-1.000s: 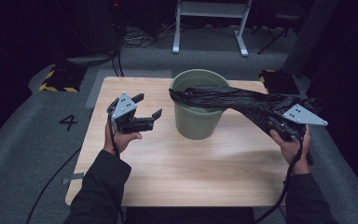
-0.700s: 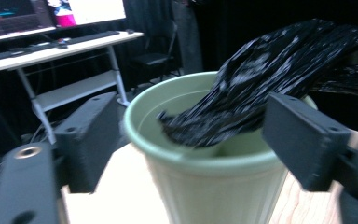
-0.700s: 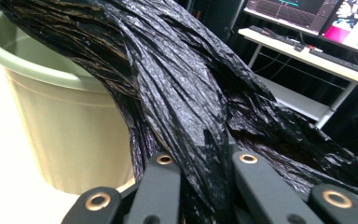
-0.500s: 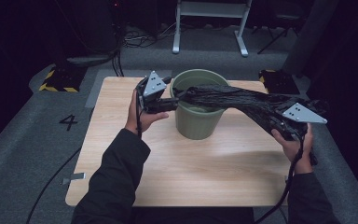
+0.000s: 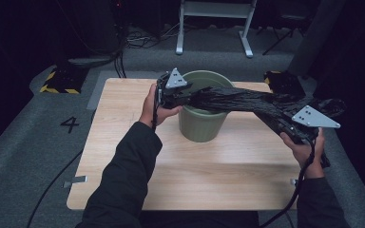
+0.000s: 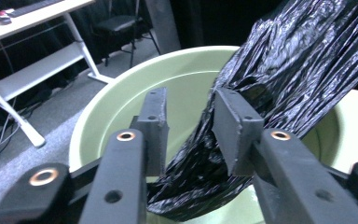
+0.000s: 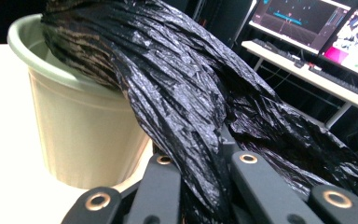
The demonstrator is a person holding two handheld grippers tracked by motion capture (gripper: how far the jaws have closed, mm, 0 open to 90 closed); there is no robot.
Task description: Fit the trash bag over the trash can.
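Observation:
A pale green bin [image 5: 202, 126] stands on the wooden table [image 5: 119, 147]. A crumpled black plastic bag [image 5: 237, 99] stretches from the bin's mouth out to the right. My right gripper [image 5: 281, 122] is shut on the bag's right end; in the right gripper view the bag [image 7: 177, 84] bunches between its jaws [image 7: 200, 158]. My left gripper [image 5: 190, 95] is over the bin's left rim. Its jaws have just been closing, with the bag [image 6: 284, 70] between them [image 6: 189, 121]. The right pad [image 6: 235, 126] touches the plastic, while a gap remains at the left pad.
A white-legged desk frame [image 5: 214, 23] stands on the grey floor behind the table. Yellow-and-black striped blocks [image 5: 59, 81] lie at the back left, another [image 5: 280, 80] at the back right. A floor marking "4" [image 5: 70, 124] is left of the table. Monitors [image 7: 317, 23] glow beyond the bag.
My left gripper has moved right from the table's left part to the bin's rim, and its jaws have narrowed around the bag's end. The right gripper has kept its hold and place.

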